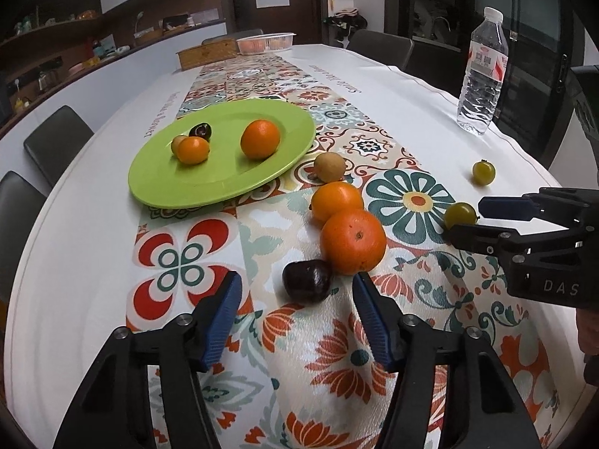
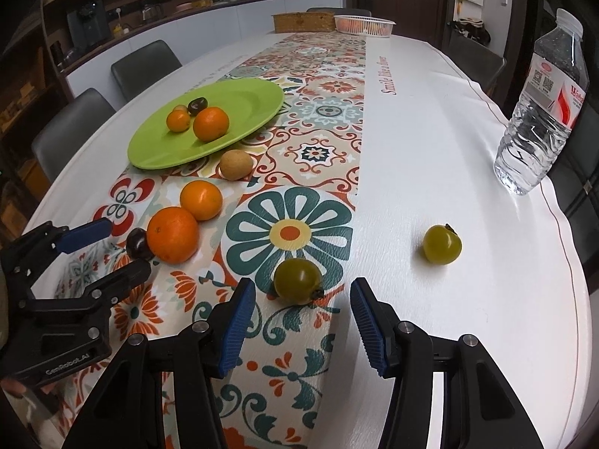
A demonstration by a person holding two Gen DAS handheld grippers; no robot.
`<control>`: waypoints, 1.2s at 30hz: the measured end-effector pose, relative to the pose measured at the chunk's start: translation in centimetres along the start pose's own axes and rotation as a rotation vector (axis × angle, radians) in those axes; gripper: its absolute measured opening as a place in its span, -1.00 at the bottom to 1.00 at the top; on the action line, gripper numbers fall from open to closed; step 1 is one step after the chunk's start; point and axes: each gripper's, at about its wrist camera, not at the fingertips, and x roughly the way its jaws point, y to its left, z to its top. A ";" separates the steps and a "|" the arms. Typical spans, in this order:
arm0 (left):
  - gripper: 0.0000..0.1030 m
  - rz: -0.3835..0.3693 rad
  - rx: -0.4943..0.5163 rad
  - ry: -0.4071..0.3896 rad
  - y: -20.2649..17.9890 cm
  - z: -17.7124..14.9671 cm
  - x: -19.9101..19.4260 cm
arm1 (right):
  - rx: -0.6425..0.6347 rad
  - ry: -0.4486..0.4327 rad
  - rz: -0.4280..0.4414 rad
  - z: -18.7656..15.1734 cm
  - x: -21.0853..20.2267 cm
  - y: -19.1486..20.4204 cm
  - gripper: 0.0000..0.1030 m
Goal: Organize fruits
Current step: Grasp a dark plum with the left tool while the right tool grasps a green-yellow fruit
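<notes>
2 grippers are each lined up on a fruit, so the step in hand looks like a double pick-up, with 4 fruits already sitting on the green plate (image 1: pixel 157 187) and 6 left on the tablecloth (image 2: pixel 430 131).

The left gripper (image 1: pixel 295 284) stands partly open and holds nothing. The dark plum (image 1: pixel 307 280) lies on the cloth between its blue fingers (image 1: pixel 224 314), nearer the right-hand one, with a gap on both sides (the large orange (image 1: pixel 353 241) touches the plum from behind, so a careless closing could nudge it).

The right gripper (image 2: pixel 303 299) is likewise partly open and empty. The green tomato (image 2: pixel 298 280) rests just ahead of its fingertips and closer to the left pad (image 2: pixel 236 321), not yet fully between them.

My judgement: each hand needs to ease forward and down a little, centre its fruit, then close gently before carrying it to the plate. The second green tomato (image 2: pixel 441 244) lies well apart to the right.
</notes>
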 end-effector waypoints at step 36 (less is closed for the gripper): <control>-0.45 -0.040 -0.022 -0.081 -0.6 0.9 -4.1 | -0.060 -0.064 0.064 0.2 -2.7 1.6 -0.45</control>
